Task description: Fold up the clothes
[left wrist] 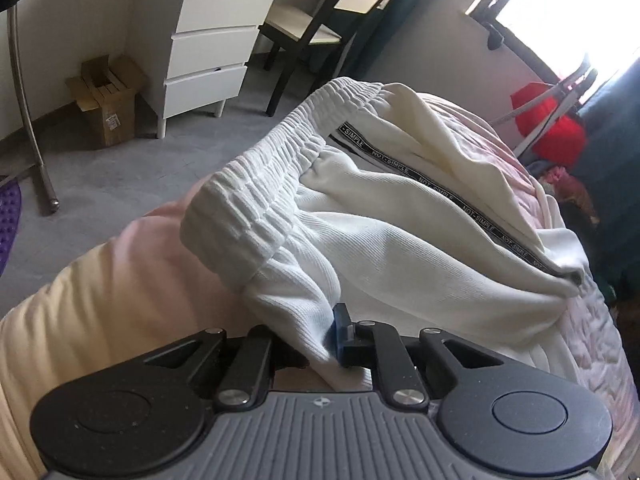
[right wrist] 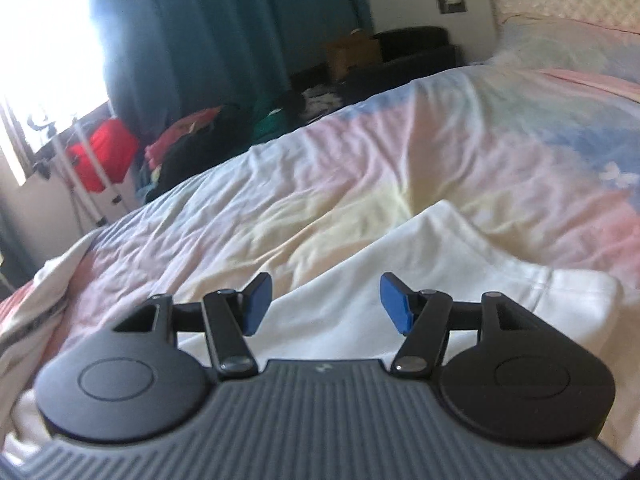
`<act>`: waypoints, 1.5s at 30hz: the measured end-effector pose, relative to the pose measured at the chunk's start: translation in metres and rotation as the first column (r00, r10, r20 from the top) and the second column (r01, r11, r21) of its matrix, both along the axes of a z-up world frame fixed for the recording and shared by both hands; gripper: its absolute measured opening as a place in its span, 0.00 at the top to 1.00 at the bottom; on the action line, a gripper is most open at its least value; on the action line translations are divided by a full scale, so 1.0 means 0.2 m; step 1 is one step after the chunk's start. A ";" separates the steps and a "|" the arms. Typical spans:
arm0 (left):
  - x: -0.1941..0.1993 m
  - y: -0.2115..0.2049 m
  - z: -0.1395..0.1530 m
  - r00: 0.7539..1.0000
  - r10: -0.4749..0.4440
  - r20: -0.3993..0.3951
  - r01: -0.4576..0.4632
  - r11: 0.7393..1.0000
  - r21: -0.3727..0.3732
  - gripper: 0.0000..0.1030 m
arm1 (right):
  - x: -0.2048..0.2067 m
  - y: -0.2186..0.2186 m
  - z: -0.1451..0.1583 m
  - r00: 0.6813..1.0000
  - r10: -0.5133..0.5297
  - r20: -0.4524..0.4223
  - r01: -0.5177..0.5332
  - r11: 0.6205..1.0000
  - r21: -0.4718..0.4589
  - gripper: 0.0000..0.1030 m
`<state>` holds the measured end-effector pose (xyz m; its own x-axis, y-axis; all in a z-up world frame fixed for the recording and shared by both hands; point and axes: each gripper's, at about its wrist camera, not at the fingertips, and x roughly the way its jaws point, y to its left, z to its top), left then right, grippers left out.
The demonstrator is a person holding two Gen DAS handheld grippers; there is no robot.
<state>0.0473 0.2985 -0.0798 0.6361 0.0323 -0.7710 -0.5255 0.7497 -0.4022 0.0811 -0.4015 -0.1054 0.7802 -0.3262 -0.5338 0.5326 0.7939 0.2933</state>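
Beyond the wide-spread blue pads of the right gripper (right wrist: 323, 304), open room is offered by the pastel tie-dyed bedspread (right wrist: 360, 152). Passage ahead of the left gripper (left wrist: 320, 334) is blocked by the bunched white ribbed trousers (left wrist: 360, 216).

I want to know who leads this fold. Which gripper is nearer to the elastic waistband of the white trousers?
Left. The left gripper is shut on the white trousers just below the waistband. The right gripper is open above plain white cloth; no waistband shows there.

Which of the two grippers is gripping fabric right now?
The left gripper: its jaws are shut on the white ribbed trousers. The right gripper is open, holding nothing.
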 end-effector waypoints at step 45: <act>1.18 0.45 -0.01 0.992 0.030 0.125 -0.041 0.996 0.085 0.19 | 0.37 0.58 -0.22 0.942 0.334 -0.025 -0.331 0.939 0.099 0.39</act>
